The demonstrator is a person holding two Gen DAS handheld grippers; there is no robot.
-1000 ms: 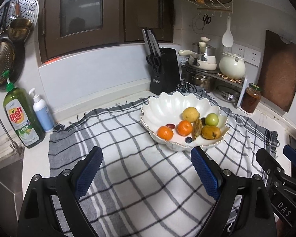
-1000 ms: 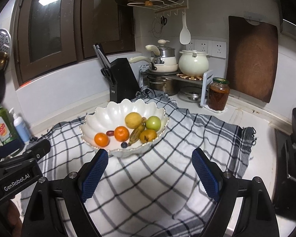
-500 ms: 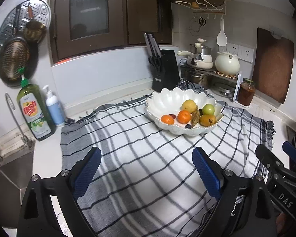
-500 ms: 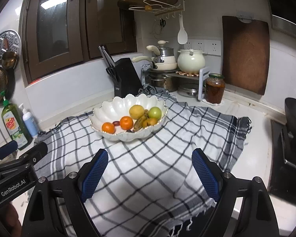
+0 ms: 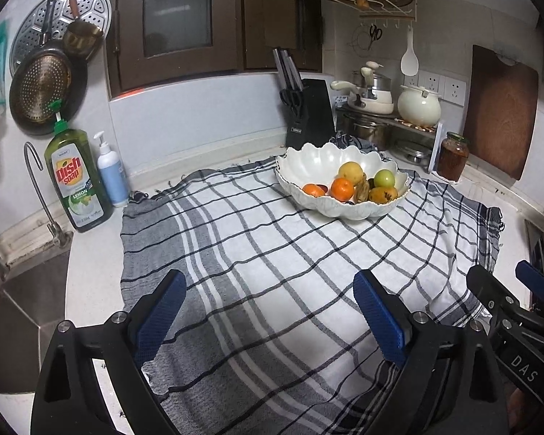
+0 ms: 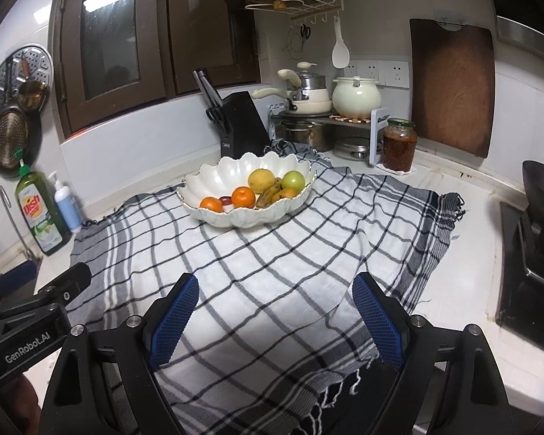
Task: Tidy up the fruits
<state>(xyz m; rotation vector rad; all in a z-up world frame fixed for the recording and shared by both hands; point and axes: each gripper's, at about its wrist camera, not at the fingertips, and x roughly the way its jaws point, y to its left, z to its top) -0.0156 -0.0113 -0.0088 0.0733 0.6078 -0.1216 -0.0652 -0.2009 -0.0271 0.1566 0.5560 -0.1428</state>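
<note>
A white scalloped bowl (image 5: 310, 161) (image 6: 214, 181) stands on a checked cloth (image 5: 272, 272) (image 6: 272, 272) at the back of the counter. In it lie two oranges (image 5: 342, 188) (image 6: 243, 196), a yellow fruit (image 5: 351, 172) (image 6: 261, 180), a green apple (image 5: 384, 178) (image 6: 293, 180), a brownish banana (image 6: 268, 197) and a yellow-brown fruit (image 5: 382, 194). My left gripper (image 5: 268, 290) hangs open over the near cloth, far short of the bowl, nothing between its blue pads. My right gripper (image 6: 275, 295) is open and empty too, beside the left one.
Dish soap (image 5: 74, 181) and a pump bottle (image 5: 110, 172) stand left by the sink (image 5: 21, 308) and tap. A knife block (image 5: 308, 112), pots on a rack (image 5: 388, 108), a jar (image 5: 451, 156) and a cutting board (image 5: 500, 108) line the back. A stove (image 6: 533, 272) sits right.
Both grippers have drawn back from the bowl, which now looks smaller and farther. More of the cloth, sink and stove has come into view. Both stay open.
</note>
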